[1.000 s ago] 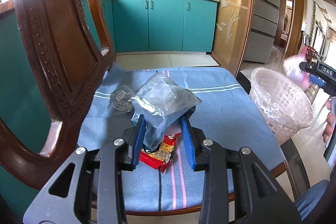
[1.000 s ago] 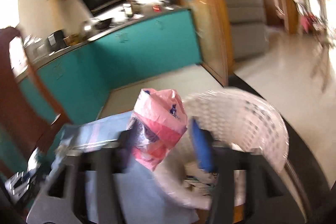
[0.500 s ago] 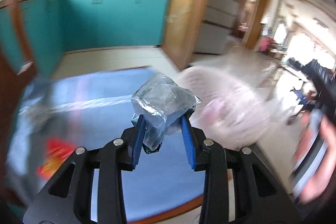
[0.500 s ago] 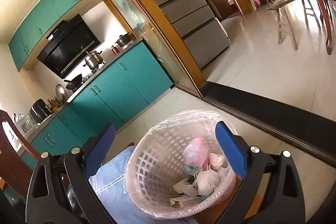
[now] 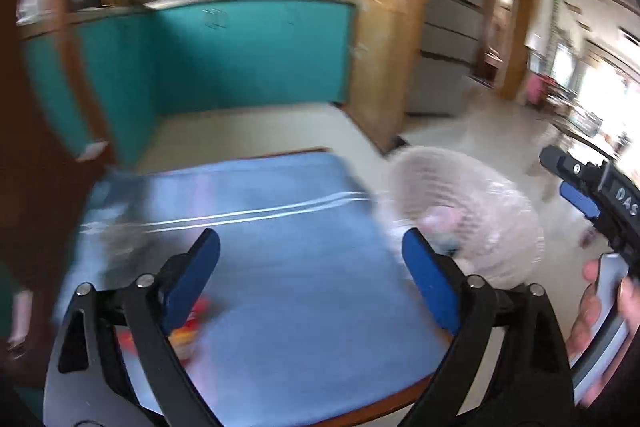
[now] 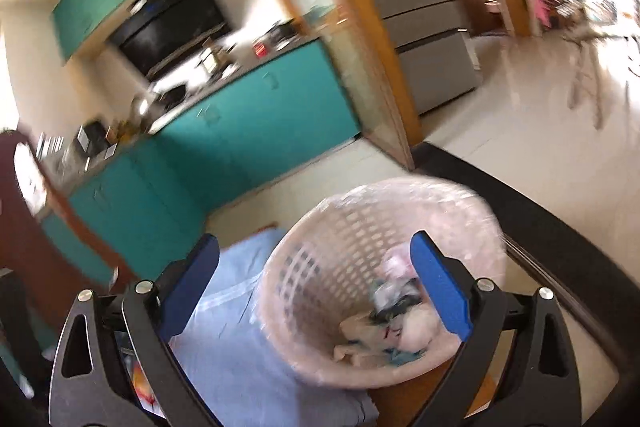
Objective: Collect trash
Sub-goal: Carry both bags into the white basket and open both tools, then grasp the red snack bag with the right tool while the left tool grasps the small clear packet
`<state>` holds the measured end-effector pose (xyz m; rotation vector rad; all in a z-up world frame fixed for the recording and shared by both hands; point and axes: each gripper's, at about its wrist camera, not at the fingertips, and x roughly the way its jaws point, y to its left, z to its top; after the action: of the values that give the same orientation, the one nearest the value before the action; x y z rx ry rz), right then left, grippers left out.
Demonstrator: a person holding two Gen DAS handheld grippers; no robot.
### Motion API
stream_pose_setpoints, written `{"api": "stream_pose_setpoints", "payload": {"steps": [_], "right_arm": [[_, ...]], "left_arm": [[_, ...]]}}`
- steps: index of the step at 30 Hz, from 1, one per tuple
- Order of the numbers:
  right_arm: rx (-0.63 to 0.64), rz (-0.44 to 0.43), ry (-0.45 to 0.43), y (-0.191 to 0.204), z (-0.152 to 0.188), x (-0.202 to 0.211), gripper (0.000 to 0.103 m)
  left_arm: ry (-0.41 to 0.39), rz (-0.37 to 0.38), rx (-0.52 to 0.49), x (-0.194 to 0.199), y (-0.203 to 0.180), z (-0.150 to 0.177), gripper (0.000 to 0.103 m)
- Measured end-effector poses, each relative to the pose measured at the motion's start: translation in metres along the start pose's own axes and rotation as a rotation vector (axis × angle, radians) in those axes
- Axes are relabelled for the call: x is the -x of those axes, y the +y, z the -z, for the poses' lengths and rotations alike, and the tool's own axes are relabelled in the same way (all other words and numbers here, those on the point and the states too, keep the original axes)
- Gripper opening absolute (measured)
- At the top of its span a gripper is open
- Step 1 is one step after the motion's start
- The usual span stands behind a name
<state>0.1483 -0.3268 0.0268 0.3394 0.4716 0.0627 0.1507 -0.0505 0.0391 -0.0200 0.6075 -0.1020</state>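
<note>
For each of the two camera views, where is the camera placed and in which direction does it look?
Left wrist: sits on the left hand-held gripper, open, looking over the blue cloth toward teal cabinets; the right hand shows.
Right wrist: sits on the right hand-held gripper, open, looking down into the basket of trash.
Shared: basket, blue cloth, teal cabinets.

White lattice basket (image 6: 384, 283) holding crumpled trash (image 6: 394, 319); red wrapper (image 5: 192, 323) on blue cloth.

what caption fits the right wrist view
Open right gripper above the lined basket holding collected trash.
</note>
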Motion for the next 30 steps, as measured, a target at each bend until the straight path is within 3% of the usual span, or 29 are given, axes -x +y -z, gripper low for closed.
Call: {"api": "stream_pose_setpoints", "payload": {"steps": [6,10,15,23,30], "right_arm": [[0.255,-0.120,0.115,0.082,0.038,-0.006,0.094],[0.363,-0.168,0.158,0.119,0.063,-0.003,0.094],[0.408,-0.174,0.176,0.138,0.074,-0.007,0.094],[0.410,-0.153,0.200,0.139,0.084,-0.014,0.094],[0.377,-0.235,0.323,0.163,0.106,-0.050,0.094]], "left_arm": [[-0.073,-0.210,0.090,0.046,0.084,0.032,0.095],[-0.028,-0.252,0.123,0.046,0.118,0.044,0.095],[-0.038,-0.238,0.150,0.051,0.125,0.043,0.095],[-0.018,-0.229,0.096,0.049,0.113,0.045,0.095],[-0.043,-0.234,0.140,0.056,0.122,0.043,0.095]]}}
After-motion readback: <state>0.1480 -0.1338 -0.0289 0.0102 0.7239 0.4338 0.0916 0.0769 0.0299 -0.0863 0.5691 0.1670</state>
